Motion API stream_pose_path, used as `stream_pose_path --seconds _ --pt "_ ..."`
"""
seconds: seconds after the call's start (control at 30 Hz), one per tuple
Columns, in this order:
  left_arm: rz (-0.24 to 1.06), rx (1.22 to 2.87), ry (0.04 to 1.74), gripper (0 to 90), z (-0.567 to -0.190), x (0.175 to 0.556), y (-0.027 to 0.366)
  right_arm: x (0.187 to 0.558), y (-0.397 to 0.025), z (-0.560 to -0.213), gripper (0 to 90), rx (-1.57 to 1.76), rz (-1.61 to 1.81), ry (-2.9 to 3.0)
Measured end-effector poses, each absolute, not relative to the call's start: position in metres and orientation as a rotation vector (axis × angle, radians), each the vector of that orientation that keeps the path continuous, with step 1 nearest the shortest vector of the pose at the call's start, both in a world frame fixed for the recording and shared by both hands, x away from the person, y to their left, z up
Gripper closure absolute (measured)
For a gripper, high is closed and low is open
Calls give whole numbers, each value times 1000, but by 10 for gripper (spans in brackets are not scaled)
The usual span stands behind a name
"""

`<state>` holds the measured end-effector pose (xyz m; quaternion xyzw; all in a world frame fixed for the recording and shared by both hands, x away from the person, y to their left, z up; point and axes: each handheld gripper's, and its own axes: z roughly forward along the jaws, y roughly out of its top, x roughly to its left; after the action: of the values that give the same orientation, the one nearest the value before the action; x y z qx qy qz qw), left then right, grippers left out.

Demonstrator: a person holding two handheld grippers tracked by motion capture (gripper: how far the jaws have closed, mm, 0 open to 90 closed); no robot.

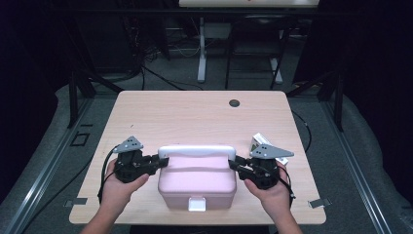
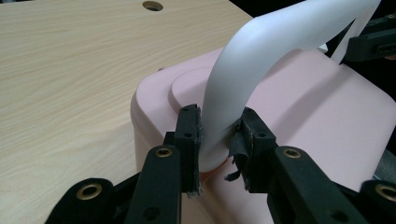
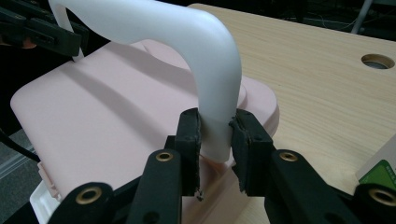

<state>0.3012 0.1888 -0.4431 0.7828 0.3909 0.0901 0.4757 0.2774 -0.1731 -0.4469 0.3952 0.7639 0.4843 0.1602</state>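
A pale pink plastic box with rounded corners (image 1: 197, 180) sits on the near middle of the light wooden table (image 1: 195, 114), its white arched carrying handle (image 1: 197, 150) raised over the lid and a small white latch (image 1: 197, 204) on its near face. The left gripper (image 1: 163, 161) pinches the handle's left leg and the right gripper (image 1: 234, 163) pinches its right leg, each held in one of the person's hands. The high view gives the layout but leaves the grip itself too small to judge; the left gripper view shows its two black jaws pressed against the base of the handle (image 2: 224, 126), with frayed pad material on the jaw faces. The right gripper view shows the same pinch on the other leg (image 3: 218, 126), with the lid's surface (image 3: 107, 126) stretching away. A white carton with green print (image 1: 260, 142) stands just behind the right gripper in the high view; its corner (image 3: 380, 172) peeks in at the edge of the right gripper view. A round cable hole (image 1: 234, 103) lies toward the table's far edge.
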Motion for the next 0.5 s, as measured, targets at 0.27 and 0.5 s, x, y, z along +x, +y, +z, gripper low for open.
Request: stream_pose_path --seconds 0.27,0.5 --pt "232 1892 950 724 -436 302 191 277 -172 -440 731 1117 1402 2161" --pt "233 1881 946 723 -429 304 192 276 -172 -433 731 1114 1426 2150"
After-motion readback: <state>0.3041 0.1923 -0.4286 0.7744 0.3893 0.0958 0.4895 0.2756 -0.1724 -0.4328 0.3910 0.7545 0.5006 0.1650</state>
